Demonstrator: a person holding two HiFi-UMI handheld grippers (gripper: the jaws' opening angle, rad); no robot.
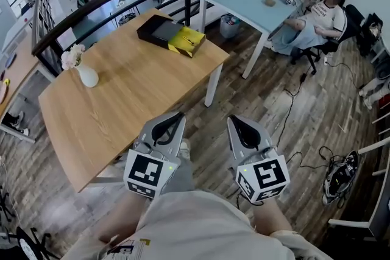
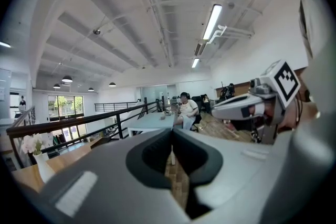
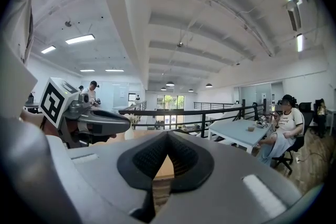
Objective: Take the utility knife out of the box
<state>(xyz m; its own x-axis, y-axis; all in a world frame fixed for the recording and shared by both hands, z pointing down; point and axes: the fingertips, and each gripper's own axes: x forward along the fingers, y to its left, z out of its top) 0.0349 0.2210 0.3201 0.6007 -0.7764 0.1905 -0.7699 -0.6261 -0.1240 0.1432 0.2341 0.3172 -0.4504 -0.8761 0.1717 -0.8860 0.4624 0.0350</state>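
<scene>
- Currently the box (image 1: 171,35), black with a yellow portion at its right end, is lying at the far end of the wooden table (image 1: 122,112), near the far right corner.
- Utility knife is not showing in any view; judging it is inside the box. Cannot tell whether the box is open or closed.
- Left gripper (image 1: 175,116) is hovering over the near edge of the table, jaws pressing together with nothing between them.
- Right gripper (image 1: 235,121) is hanging just beside it, off the table edge above the floor, jaws likewise together and empty.
- Both grippers are pointing toward the box and are sitting well apart from it, so the reach is not yet made.
- White vase (image 1: 87,75) with flowers is standing near the left edge, well clear of a straight path to the box.
- Handling judgement: expecting the knife to be light, rigid and hard-shelled, probably a bit slippery on smooth pads.
- Planning to take hold across the flat sides of the handle at mid-length, staying away from the blade end.
- Expecting the light box to slide or lift along with the knife, so one gripper is likely needing to brace it while the other is pulling.
</scene>
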